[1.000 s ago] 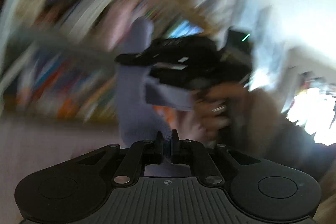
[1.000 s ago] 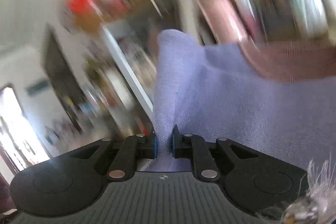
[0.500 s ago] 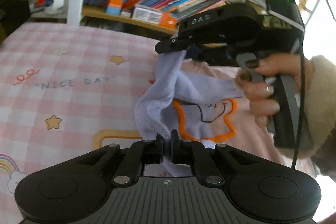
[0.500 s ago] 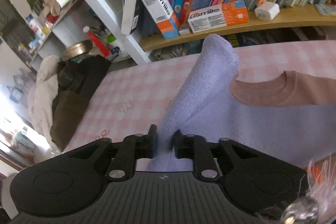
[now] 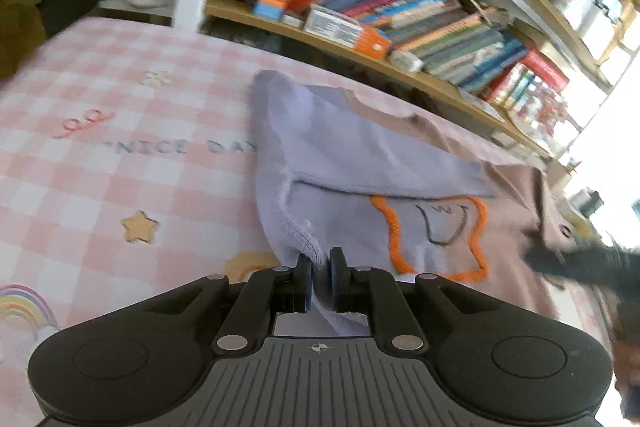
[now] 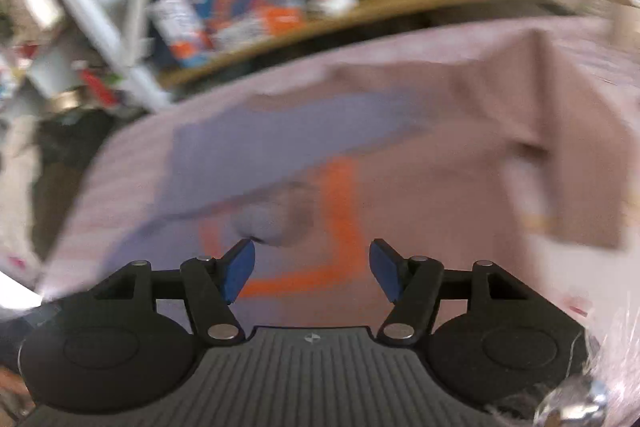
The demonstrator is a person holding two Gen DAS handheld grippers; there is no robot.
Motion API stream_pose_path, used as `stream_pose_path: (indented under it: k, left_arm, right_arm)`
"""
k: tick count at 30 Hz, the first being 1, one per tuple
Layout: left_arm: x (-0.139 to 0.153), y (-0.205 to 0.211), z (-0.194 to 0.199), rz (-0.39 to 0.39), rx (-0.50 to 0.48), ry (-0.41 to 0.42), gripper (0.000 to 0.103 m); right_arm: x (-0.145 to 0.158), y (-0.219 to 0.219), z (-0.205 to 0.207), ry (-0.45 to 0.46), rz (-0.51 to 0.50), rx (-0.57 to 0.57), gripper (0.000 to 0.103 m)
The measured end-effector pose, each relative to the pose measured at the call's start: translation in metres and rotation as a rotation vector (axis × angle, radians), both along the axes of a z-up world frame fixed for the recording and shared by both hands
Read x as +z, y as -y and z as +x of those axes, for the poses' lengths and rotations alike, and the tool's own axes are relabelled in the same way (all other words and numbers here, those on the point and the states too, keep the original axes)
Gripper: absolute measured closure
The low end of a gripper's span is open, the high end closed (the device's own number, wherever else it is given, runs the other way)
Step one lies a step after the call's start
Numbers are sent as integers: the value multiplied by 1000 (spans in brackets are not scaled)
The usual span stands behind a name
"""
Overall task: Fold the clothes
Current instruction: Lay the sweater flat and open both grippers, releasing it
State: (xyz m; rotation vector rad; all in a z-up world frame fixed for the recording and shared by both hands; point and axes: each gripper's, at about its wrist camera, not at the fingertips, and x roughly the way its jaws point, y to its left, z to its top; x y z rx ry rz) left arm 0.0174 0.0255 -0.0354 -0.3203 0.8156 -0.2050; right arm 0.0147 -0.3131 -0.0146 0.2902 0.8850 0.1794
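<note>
With the left tool (image 5: 319,277) pinching the lilac sleeve (image 5: 344,147) at six o'clock and the right tool (image 6: 312,269) opening, seemingly empty in the blur, the sweater (image 5: 516,211) on the bed (image 5: 100,155) could unfold if tugged.

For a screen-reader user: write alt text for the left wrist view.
The left gripper pinches the ribbed edge of a lilac and brown sweater with an orange-outlined design, partly folded on a pink checked sheet. Crowded bookshelves stand behind.
</note>
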Motion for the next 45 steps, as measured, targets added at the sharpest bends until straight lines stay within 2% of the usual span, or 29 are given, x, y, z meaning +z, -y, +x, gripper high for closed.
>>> stream_pose_path:
  k: [3, 7, 10, 13, 17, 23, 24, 25, 26, 28, 30, 33, 36, 40, 45]
  left_arm:
    - [4, -6, 3, 40, 55, 4, 93]
    - [9, -2, -2, 78, 52, 6, 92]
    - [15, 6, -11, 87, 41, 23, 87]
    - [19, 11, -19, 116, 53, 34, 80]
    - [24, 13, -28, 128, 81, 49, 78]
    - [26, 17, -34, 133, 116, 50, 78]
    - [26, 18, -34, 134, 120, 49, 78]
    - [26, 19, -34, 135, 123, 49, 78]
    - [26, 19, -34, 137, 126, 50, 78]
    - [27, 21, -34, 140, 129, 51, 78]
    - [28, 23, -34, 143, 132, 53, 78]
    - [29, 27, -33, 147, 126, 53, 78]
    - [29, 33, -32, 155, 114, 49, 77]
    - [28, 36, -30, 160, 112, 42, 75]
    - [26, 36, -28, 171, 119, 25, 74]
  right_arm:
    - [-6, 33, -11, -3, -70, -101, 42]
    - [-14, 63, -12, 13, -205, -172, 42]
    - [-20, 71, -8, 38, -293, -146, 43]
    - [-26, 75, 0, 43, -317, -121, 44]
    - [-36, 82, 12, 22, -325, -99, 56]
    - [-39, 82, 16, 51, -380, -12, 58]
    - [-39, 82, 17, 55, -382, 2, 64]
    - [-38, 83, 18, 60, -398, 10, 85]
    - [-37, 85, 20, 58, -423, 9, 94]
    - [-34, 98, 24, 52, -390, -14, 95]
    - [-26, 111, 26, 94, -429, -62, 95]
    - [-3, 143, 36, 185, -499, -195, 95]
    - [19, 186, 52, 239, -529, -336, 95]
    - [32, 218, 74, 271, -585, -364, 95]
    - [33, 230, 98, 286, -637, -360, 95]
